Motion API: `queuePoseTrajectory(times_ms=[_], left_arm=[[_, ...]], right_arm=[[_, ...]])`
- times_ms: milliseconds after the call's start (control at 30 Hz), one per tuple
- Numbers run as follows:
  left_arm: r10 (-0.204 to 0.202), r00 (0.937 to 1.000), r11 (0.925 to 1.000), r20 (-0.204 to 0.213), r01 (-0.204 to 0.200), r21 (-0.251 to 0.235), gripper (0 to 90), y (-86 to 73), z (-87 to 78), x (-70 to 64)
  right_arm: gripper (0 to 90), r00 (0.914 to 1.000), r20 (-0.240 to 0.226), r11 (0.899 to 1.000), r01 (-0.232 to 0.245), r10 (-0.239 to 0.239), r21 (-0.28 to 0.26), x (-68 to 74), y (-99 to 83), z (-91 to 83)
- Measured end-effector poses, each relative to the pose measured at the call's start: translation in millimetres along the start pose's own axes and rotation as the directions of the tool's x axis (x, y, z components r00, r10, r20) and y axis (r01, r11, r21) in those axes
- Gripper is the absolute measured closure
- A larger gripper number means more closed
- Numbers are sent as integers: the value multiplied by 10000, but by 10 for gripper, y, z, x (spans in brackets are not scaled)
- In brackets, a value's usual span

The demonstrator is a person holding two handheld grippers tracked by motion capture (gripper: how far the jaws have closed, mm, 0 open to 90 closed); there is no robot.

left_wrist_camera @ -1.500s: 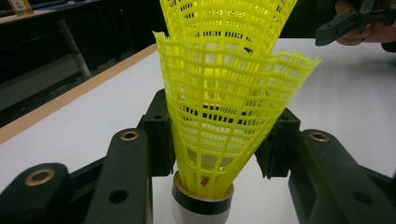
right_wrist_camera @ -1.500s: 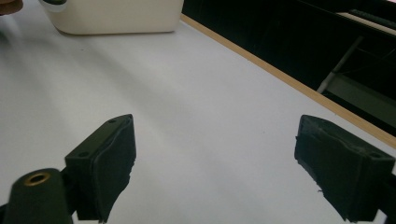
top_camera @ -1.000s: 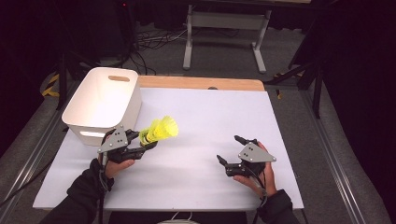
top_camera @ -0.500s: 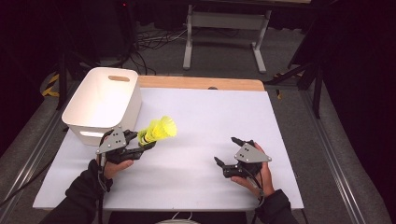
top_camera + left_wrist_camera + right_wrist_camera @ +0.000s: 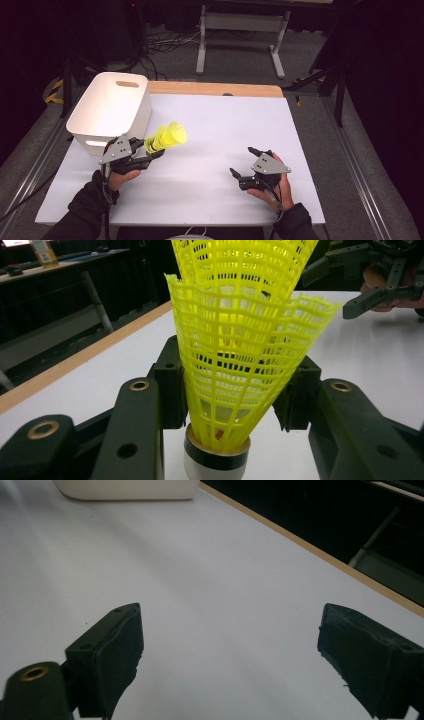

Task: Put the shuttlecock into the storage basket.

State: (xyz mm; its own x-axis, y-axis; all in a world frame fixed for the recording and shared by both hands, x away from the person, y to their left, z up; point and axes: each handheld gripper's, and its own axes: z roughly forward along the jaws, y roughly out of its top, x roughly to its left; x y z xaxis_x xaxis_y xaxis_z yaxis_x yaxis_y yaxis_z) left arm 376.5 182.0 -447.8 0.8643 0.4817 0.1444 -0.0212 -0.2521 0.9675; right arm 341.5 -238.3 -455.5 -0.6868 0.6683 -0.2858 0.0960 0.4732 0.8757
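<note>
White tabletop [image 5: 210, 130]; left tool [image 5: 150, 152] pinching yellow shuttlecocks [image 5: 166, 138]; right tool [image 5: 242, 165] spread wide, holding nothing.

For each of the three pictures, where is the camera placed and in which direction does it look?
High view: above the person's side, looking forward and down on the table; both forearms, left gripper and right gripper show.
Left gripper view: on the left gripper, looking along its jaws, which clamp yellow shuttlecocks; the right gripper shows beyond.
Right gripper view: on the right gripper, jaws apart, looking over the table toward the white bin.
Shared: high and right gripper views both show the white bin.
</note>
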Motion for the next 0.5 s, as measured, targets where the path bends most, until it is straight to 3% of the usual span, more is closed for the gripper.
queuePoseTrajectory(times_ms=[500], left_arm=[[64,9997,9998,-239,-69,-200,566,85,-108,-4]], right_arm=[[127,9999,-117,9999,20,-18,155,16,-10,10]])
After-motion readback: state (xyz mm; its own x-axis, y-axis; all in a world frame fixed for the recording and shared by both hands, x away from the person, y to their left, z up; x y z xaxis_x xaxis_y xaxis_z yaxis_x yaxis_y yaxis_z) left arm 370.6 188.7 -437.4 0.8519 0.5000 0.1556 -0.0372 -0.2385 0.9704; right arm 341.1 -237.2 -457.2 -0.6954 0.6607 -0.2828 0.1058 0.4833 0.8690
